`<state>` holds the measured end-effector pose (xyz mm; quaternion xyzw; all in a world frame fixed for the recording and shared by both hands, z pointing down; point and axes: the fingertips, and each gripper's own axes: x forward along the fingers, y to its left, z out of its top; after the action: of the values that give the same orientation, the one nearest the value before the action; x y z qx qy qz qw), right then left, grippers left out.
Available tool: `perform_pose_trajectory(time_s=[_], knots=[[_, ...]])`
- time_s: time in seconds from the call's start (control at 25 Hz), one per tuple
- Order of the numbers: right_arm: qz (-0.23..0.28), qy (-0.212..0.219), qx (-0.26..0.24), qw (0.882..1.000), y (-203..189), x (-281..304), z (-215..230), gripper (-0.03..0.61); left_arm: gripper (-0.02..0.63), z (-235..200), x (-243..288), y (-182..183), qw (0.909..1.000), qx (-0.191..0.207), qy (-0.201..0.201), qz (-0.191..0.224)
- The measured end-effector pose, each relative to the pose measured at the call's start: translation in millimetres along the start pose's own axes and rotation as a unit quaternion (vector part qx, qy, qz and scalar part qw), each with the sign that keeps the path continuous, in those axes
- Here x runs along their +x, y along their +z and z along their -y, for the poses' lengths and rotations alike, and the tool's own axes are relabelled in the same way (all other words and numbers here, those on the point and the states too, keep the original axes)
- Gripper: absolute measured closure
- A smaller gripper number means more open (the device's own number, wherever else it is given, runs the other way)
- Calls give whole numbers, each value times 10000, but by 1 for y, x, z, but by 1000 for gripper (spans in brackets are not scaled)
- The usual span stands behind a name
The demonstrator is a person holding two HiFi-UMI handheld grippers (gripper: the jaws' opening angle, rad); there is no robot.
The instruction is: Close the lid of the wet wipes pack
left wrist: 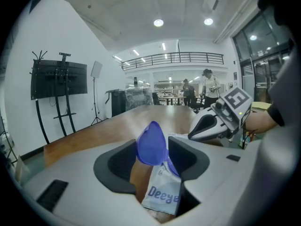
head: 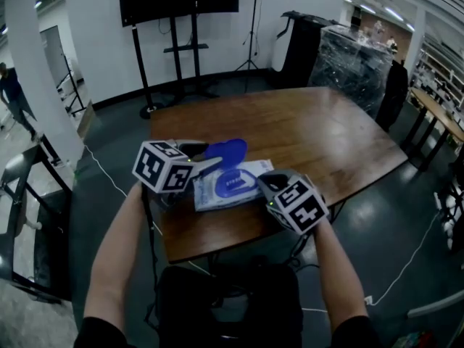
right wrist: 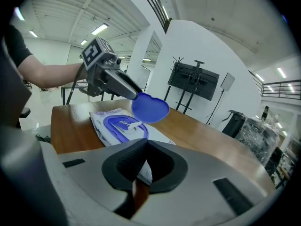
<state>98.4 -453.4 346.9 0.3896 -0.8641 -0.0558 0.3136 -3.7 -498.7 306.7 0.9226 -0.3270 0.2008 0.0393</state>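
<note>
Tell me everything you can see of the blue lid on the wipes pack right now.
The lid is a translucent blue plastic flap, rounded, with a notched, heart-like outer edge. It stands open, tilted up from the wet wipes pack, hinged at the blue oval frame around the opening. It sits between the jaws of the left gripper, which stand apart; one jaw seems to touch its edge, but no firm grip shows. Nothing else touches it.

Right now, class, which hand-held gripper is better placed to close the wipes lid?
Left, probably: the left hand-held gripper stands open around the upright lid, while the right hand-held gripper is shut on the edge of the wet wipes pack.
</note>
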Motion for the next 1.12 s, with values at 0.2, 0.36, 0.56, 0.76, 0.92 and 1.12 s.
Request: perform_pose_trajectory(time_s=[0.2, 0.36, 0.56, 0.76, 0.92, 1.12], knots=[[102, -119, 85, 9998, 3, -9, -1, 571, 396, 31, -18, 12, 9993, 239, -174, 229], [443, -244, 153, 9986, 17, -21, 0, 571, 396, 53, -25, 11, 9985, 353, -271, 306], [897, -461, 331, 9943, 33, -37, 3, 571, 397, 75, -28, 1, 9980, 452, -357, 259], [1182, -319, 360, 9918, 49, -35, -9, 571, 397, 88, -26, -10, 9974, 566, -426, 122], [926, -69, 268, 9953, 45, -22, -22, 571, 400, 97, -23, -20, 9966, 668, -474, -26], [348, 138, 57, 9993, 23, -3, -34, 571, 400, 101, -14, -36, 9956, 749, -472, -308]])
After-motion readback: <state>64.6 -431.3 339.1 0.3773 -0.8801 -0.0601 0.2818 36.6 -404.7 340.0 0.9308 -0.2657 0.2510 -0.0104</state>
